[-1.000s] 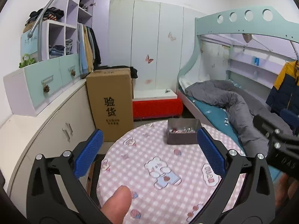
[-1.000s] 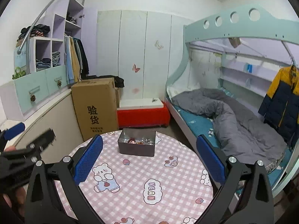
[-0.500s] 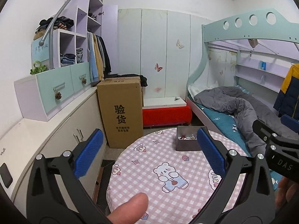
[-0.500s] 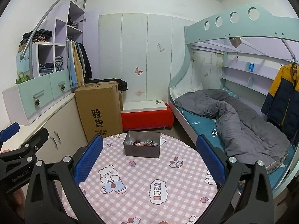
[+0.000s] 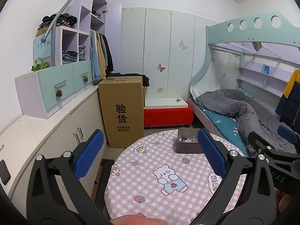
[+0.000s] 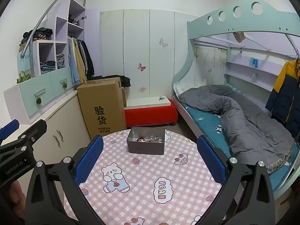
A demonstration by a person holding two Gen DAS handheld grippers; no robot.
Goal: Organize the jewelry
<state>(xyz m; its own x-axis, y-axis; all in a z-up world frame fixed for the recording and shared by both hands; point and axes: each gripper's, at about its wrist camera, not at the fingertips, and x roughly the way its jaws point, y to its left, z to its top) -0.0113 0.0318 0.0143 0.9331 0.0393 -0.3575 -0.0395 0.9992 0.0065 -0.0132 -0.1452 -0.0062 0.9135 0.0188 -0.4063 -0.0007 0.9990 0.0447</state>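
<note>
Grey tin (image 6: 145, 146) now farther; both tools (image 6: 150, 161) raised.

Round table (image 6: 146, 180), pink checked cloth; grey jewelry tin (image 6: 145, 146) at far edge.

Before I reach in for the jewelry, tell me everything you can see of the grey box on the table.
The grey box is a rectangular, open-topped tin, metallic-looking, with plain dark sides and a lighter inner wall. It sits upright and flat on the pink checked tablecloth, toward the table's far edge. A tangle of small jewelry, reddish and silvery, covers its bottom; single pieces are too small to tell. Neither gripper touches it.
</note>
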